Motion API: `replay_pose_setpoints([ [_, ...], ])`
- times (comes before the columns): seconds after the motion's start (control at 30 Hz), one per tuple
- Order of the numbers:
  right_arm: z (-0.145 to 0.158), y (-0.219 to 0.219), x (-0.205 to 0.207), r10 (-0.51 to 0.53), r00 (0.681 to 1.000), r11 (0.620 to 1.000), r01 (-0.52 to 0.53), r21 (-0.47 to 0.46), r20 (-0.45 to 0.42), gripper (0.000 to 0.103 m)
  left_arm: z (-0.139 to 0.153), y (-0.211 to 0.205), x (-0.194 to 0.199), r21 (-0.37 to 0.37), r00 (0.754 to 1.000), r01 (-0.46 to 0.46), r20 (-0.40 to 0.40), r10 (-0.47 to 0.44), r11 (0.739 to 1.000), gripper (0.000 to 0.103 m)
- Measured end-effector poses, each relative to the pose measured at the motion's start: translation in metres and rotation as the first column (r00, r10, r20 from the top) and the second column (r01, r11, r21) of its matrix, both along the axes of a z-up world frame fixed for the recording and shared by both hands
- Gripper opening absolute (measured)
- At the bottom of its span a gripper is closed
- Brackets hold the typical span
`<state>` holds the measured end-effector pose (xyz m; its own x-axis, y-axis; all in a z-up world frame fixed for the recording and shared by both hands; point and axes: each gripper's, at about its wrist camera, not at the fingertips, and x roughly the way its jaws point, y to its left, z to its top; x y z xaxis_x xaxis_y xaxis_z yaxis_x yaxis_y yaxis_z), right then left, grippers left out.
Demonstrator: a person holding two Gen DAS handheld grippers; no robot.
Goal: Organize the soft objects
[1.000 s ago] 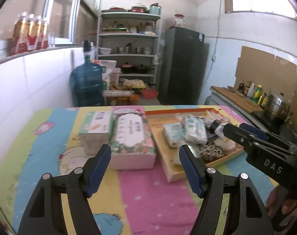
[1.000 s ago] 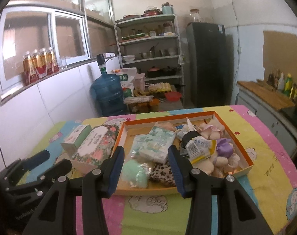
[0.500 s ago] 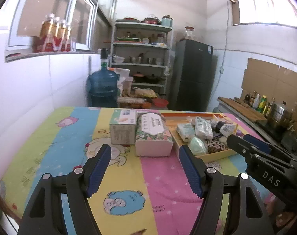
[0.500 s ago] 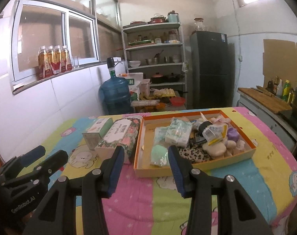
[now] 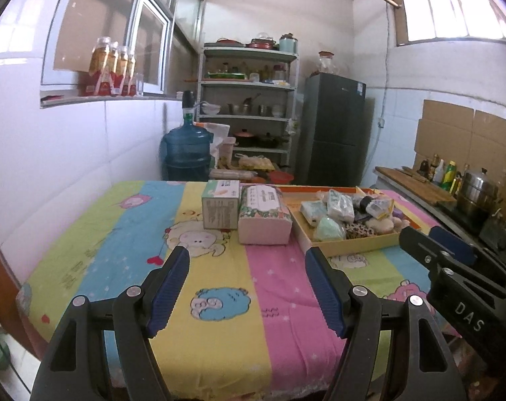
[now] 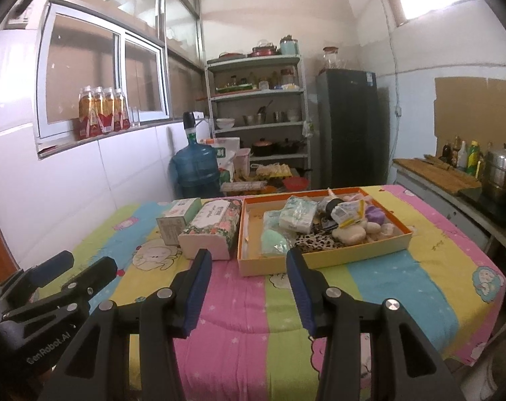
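An orange-rimmed tray point(image 6: 323, 260) point(image 5: 359, 244) on the striped tablecloth holds several soft things: tissue packs point(image 6: 298, 215), a mint green sponge point(image 6: 274, 242), a leopard-print cloth point(image 6: 314, 242) and beige and purple puffs point(image 6: 374, 215). A floral tissue pack point(image 6: 212, 227) point(image 5: 264, 214) and a green tissue box point(image 6: 179, 217) point(image 5: 221, 204) stand left of the tray. My left gripper point(image 5: 247, 287) is open and empty, near the table's front edge. My right gripper point(image 6: 247, 287) is open and empty, in front of the tray.
The table point(image 5: 136, 250) stands against a white tiled wall on the left. A blue water jug point(image 5: 186, 150), a metal shelf rack point(image 5: 249, 110) and a dark fridge point(image 5: 336, 130) stand behind it. A counter with bottles and a steel pot point(image 5: 476, 190) runs along the right.
Both grippers have pulled back from the tray and tissue packs toward the table's front edge and risen. Both stay open and empty. Nothing on the table has moved.
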<state>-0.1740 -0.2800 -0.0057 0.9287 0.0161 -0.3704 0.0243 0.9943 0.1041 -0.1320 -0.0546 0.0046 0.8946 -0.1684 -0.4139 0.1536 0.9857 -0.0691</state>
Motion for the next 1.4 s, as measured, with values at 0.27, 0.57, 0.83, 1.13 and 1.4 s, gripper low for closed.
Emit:
replay_pose_setpoints([
  [0.27, -0.002, -0.003, -0.038, -0.014, 1.0, 1.0, 0.014, -0.008, 0.016, 0.046, -0.004, -0.007, -0.031, 0.0, 1.0, -0.002, 0.001, 0.002, 1.0, 0.074],
  [0.57, 0.004, -0.01, -0.062, -0.009, 0.999, 1.0, 0.008, 0.012, 0.051, 0.046, 0.003, -0.015, -0.055, 0.022, 0.999, -0.005, 0.049, 0.004, 1.0, 0.074],
  [0.83, 0.008, -0.01, -0.066, -0.008, 0.998, 1.0, 0.008, 0.008, 0.064, 0.046, 0.005, -0.015, -0.06, 0.022, 0.998, -0.006, 0.056, 0.005, 1.0, 0.074],
  [1.13, 0.008, -0.009, -0.067, 0.007, 0.998, 1.0, -0.007, 0.009, 0.061, 0.046, 0.006, -0.011, -0.06, 0.015, 0.999, -0.009, 0.051, 0.008, 1.0, 0.074],
  [1.4, 0.008, -0.003, -0.064, 0.015, 0.998, 1.0, -0.015, 0.004, 0.055, 0.046, 0.006, -0.01, -0.059, 0.014, 0.999, -0.01, 0.05, 0.009, 1.0, 0.074],
])
